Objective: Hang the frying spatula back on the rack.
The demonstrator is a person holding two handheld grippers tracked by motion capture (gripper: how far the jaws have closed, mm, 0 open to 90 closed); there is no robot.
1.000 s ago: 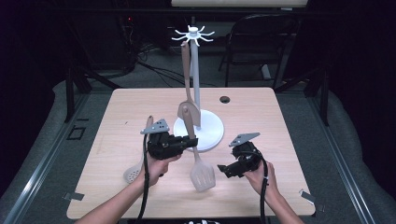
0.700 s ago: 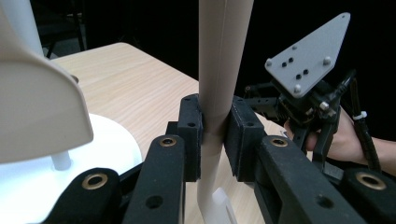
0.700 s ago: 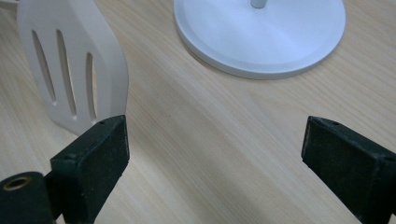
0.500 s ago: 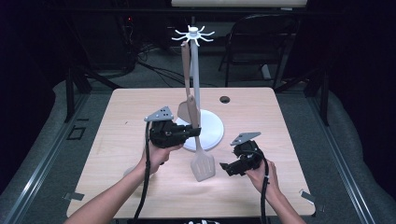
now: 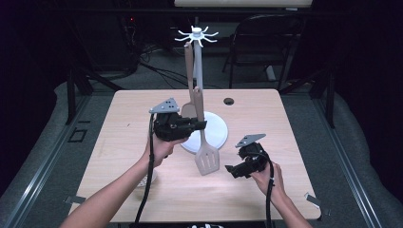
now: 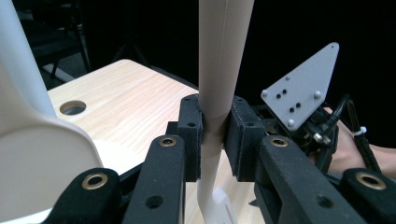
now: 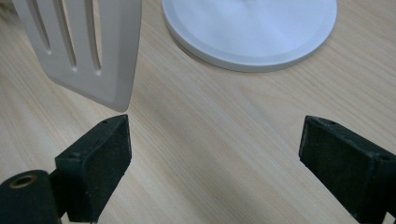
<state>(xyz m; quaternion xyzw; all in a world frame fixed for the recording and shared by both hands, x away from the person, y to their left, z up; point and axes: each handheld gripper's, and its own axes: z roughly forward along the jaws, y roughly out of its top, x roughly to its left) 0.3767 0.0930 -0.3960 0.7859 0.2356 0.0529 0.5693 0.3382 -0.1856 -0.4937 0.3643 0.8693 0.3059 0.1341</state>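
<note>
Above table, left tongs (image 6: 214,135) clamp spatula (image 5: 205,142) handle.

You work at a light wooden table (image 5: 119,137) with a round cable hole (image 5: 229,101) near its far edge. Around it the room is dark, the walls lost in black. A grey floor (image 5: 351,156) runs on both sides of you, with metal rails (image 5: 43,161) along the left. Behind the table stands a black chair (image 5: 266,42), and cables (image 5: 157,66) lie on the floor beyond it.
</note>
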